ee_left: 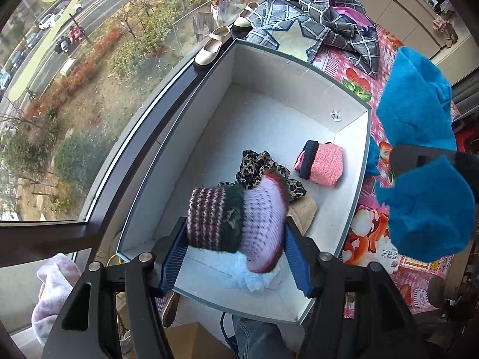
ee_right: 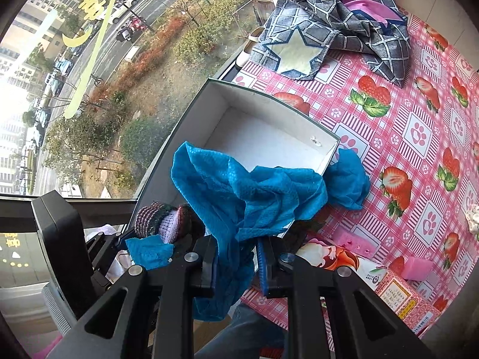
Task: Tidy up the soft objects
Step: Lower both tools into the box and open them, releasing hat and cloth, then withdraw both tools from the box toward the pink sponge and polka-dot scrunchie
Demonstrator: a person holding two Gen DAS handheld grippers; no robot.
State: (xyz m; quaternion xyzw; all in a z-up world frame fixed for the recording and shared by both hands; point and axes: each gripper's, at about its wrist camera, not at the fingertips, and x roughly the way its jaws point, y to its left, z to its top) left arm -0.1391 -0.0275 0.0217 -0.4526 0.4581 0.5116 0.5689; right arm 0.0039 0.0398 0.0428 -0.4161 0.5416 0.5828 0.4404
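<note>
Blue cloth (ee_right: 257, 197) is hanging in front of the right wrist cam, covering most of the box (ee_right: 271, 104) floor and hiding the pads of the right gripper (ee_right: 236, 266), which is clamped tight on the cloth's bunched middle. Knit sock roll (ee_left: 236, 221), striped maroon w/ lilac end, is blurring at its right edge, so contact w/ the blue pad there is hard to make out. Left gripper (ee_left: 236, 257) jaws are standing apart w/ the roll between them, low over the near end of the white box (ee_left: 353, 185). Pink sock roll (ee_left: 321, 164) and leopard-print fabric (ee_left: 260, 167) are lying on the box floor. Checked cloth (ee_left: 314, 15) is getting cut off at the top.
</note>
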